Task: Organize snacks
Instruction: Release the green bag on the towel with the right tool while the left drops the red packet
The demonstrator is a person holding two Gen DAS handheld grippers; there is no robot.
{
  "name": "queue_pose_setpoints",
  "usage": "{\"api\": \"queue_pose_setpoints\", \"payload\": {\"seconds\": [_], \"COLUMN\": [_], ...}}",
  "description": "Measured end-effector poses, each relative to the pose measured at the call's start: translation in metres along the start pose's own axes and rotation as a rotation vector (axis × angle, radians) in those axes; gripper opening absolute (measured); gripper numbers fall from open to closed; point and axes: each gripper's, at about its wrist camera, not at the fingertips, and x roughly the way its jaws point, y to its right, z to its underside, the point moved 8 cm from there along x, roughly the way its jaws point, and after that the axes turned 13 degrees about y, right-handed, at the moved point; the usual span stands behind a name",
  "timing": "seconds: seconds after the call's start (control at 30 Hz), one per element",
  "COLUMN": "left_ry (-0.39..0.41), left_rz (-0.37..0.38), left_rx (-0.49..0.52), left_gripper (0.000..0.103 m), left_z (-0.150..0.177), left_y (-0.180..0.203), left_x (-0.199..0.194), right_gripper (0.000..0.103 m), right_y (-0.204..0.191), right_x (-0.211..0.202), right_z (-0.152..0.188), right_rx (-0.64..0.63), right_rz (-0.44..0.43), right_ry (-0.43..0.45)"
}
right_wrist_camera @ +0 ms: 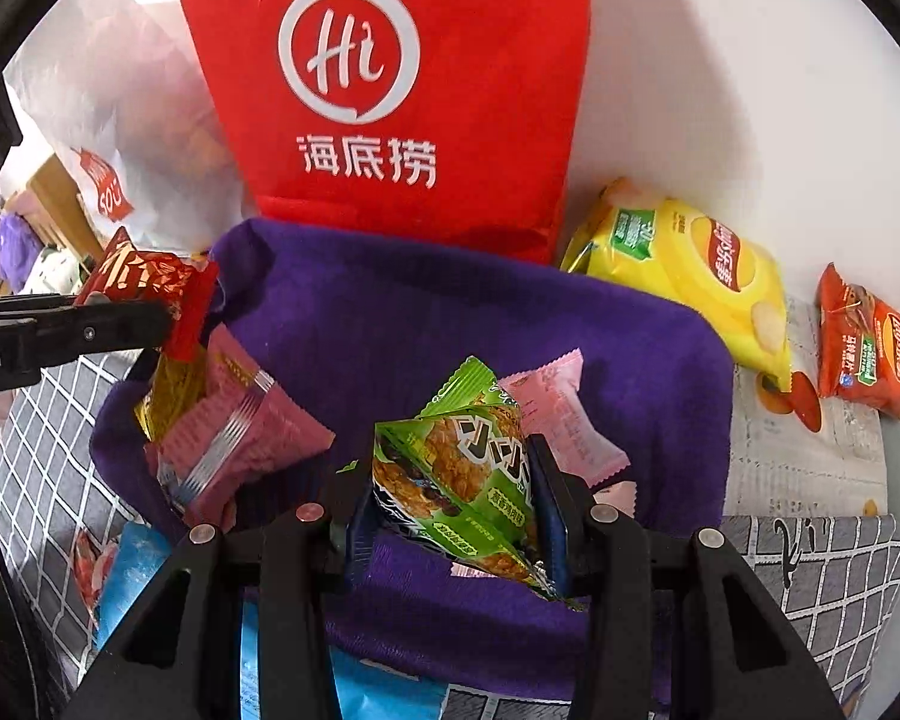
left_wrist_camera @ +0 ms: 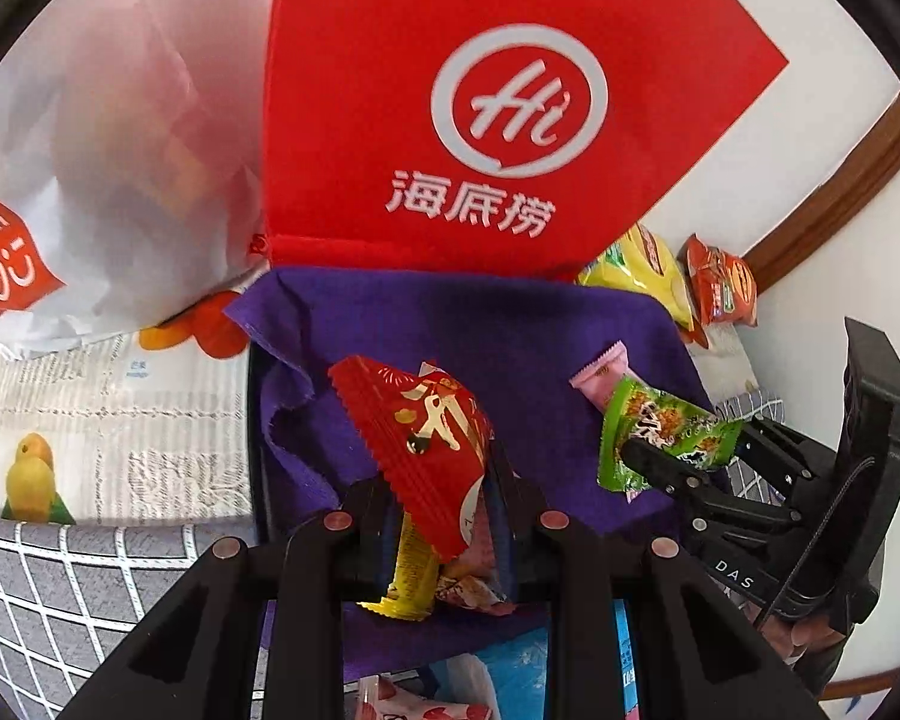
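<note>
Both my grippers hang over the purple fabric bin point(right_wrist_camera: 390, 312), each loaded. The left gripper point(left_wrist_camera: 444, 480) has its fingers clamped on a bunch of small packets, topped by a red snack packet point(left_wrist_camera: 420, 432). The right gripper point(right_wrist_camera: 456, 480) pinches a green snack packet point(right_wrist_camera: 456, 462), with a pink wrapper point(right_wrist_camera: 564, 420) caught alongside.

To drop cleanly, I judge each load should go low inside the bin before I let go, the two bundles kept apart so they do not snag.

The bin's soft rim sags. A red Haidilao bag point(right_wrist_camera: 402, 90) stands close behind it and a yellow chip bag point(right_wrist_camera: 690, 282) lies just beside its right edge; the open room is mid-bin.
</note>
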Motion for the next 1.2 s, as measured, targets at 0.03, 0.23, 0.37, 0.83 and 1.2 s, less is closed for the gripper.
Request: {"api": "queue_pose_setpoints", "payload": {"seconds": [0.03, 0.23, 0.37, 0.83, 1.2], "left_ry": [-0.006, -0.022, -0.027, -0.07, -0.056], "left_rz": [0.002, 0.002, -0.001, 0.037, 0.012], "left_rx": [0.004, 0.024, 0.02, 0.01, 0.069], "left_gripper": [0.024, 0.024, 0.024, 0.026, 0.052], "left_z": [0.001, 0.006, 0.006, 0.012, 0.027], "left_y": [0.001, 0.006, 0.005, 0.01, 0.02], "left_x": [0.002, 0.006, 0.007, 0.002, -0.045], "right_gripper": [0.044, 0.044, 0.045, 0.049, 0.052], "right_y": [0.0, 0.003, 0.006, 0.0, -0.008], "right_x": [0.001, 0.004, 0.007, -0.015, -0.082], "right_z": [0.001, 0.003, 0.005, -0.006, -0.023], "right_rx": [-0.003, -0.002, 0.005, -0.005, -0.012], "right_rz": [0.0, 0.01, 0.01, 0.013, 0.046], "right_ry": [-0.005, -0.019, -0.029, 0.005, 0.11]}}
